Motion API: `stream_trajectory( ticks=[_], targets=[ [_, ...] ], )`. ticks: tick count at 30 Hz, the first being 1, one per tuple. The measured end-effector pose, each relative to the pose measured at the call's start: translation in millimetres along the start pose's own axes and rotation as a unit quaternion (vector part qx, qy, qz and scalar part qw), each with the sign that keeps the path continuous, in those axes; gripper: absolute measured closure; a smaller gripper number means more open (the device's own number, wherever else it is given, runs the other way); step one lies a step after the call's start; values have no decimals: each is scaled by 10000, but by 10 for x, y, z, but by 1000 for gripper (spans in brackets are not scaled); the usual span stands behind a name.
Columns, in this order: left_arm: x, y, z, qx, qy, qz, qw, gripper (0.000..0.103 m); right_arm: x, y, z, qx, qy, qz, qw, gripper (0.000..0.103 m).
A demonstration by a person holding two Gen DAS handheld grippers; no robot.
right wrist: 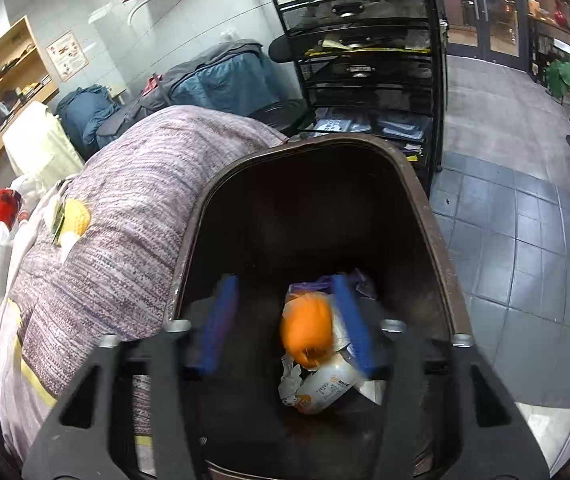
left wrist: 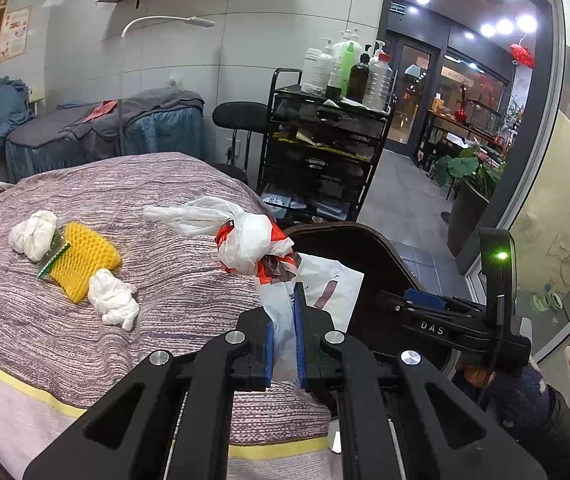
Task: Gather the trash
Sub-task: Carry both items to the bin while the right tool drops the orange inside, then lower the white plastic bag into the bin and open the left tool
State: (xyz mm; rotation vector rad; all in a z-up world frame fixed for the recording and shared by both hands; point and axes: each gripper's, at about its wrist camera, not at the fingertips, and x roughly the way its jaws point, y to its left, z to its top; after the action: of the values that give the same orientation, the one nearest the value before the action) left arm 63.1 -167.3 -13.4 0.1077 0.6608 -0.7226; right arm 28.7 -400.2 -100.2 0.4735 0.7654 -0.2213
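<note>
My left gripper is shut on a white plastic bag with a knotted red-and-white bag bunched above it, held over the bed's edge. On the bed lie a yellow foam net, a green wrapper and two crumpled white tissues. My right gripper stands open over the dark brown bin. A blurred orange lump sits between its fingers, close to the right one and apart from the left. Below it, a white packet lies in the bin.
The bed has a striped purple cover. A black wire-mesh trolley with bottles on top stands behind the bin, beside a black stool. Grey floor tiles and a glass wall lie to the right.
</note>
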Motion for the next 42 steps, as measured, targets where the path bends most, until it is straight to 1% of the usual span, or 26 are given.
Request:
stream_trajectory(
  ticks=[4,11,21,26,30,34,36,37,38,39,40,41,42],
  targets=[
    [61,-43,19,58,59,-63,9999,95,-23,-22,2,42,-44,-21,10000,38],
    [198,-229,68,266,184,-259,9991,95,-185,-81,35,121,-334,-166,9992,35],
    [619,-565,95,521,651,-643,9944,95,-462,-311,125,382,-770,-445,9953,35],
    [808,-717,118,699,837,-724,9914,95,-525,-430,142,495,-857,-573,9934,35],
    [949,-829,107,881,971,-711,9888,95,-551,-491,135,553,-881,-639,9925,35],
    [1031,-876,83,967,1070,-742,9868,95,-566,-543,141,595,-891,-685,9919,35],
    [1065,-898,56,1061,1116,-767,9851,92,-567,-552,135,611,-899,-697,9916,34],
    [1073,-904,40,1097,1128,-740,9848,84,-571,-559,134,624,-900,-699,9915,34],
    [1081,-910,23,1133,1123,-685,9848,66,-576,-566,135,643,-904,-699,9914,30],
    [1085,-917,12,1163,1094,-625,9852,54,-588,-573,135,668,-930,-717,9908,25],
    [1069,-919,1,1182,1021,-574,9861,36,-599,-573,132,681,-954,-726,9904,24],
    [1060,-920,0,1190,966,-548,9867,30,-608,-574,133,682,-967,-731,9903,24],
    [1050,-921,1,1208,933,-526,9869,29,-612,-576,134,680,-976,-741,9901,24]
  ],
)
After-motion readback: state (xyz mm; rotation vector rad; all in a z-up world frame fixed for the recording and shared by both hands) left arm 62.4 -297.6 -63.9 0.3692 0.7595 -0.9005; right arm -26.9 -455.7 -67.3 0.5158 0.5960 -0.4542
